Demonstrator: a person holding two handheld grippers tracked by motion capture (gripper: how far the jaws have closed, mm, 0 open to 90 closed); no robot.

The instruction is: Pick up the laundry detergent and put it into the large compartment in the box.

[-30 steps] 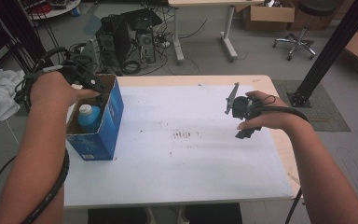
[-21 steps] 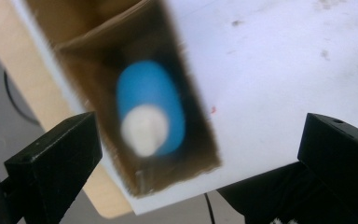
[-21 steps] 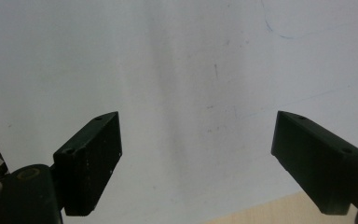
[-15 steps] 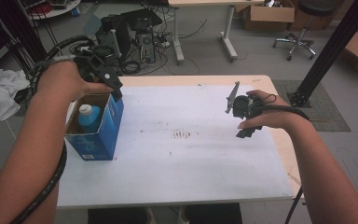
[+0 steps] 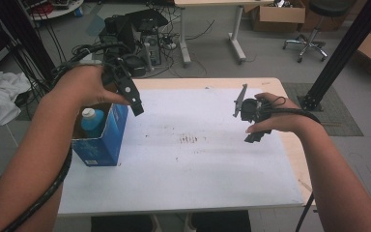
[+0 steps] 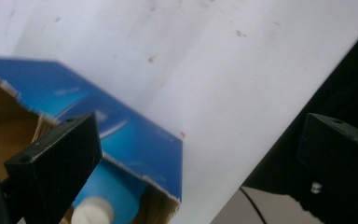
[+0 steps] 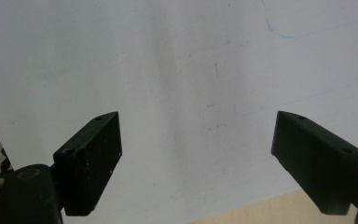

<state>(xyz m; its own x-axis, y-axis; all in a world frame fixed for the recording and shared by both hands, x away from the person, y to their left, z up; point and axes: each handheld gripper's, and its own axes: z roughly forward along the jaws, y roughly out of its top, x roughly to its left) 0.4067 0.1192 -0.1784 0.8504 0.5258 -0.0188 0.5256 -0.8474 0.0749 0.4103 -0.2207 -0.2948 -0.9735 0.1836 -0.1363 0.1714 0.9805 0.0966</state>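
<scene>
Cardboard box (image 5: 101, 140), torn rim, round-capped bottle (image 5: 92, 122) inside, left tool (image 5: 131, 99), right tool (image 5: 245, 116), both wide open, empty.

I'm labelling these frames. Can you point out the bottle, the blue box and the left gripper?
bottle (image 5: 91, 115), high view, on its pale cap.
blue box (image 5: 107, 140), high view, on its side wall.
left gripper (image 6: 196, 149), left gripper view, midway between its open jaws.

Left tool (image 6: 193, 154) jaws spread wide, blue box (image 6: 135, 140) below, white-capped bottle (image 6: 93, 210) inside, white tabletop (image 6: 214, 56) beyond
</scene>
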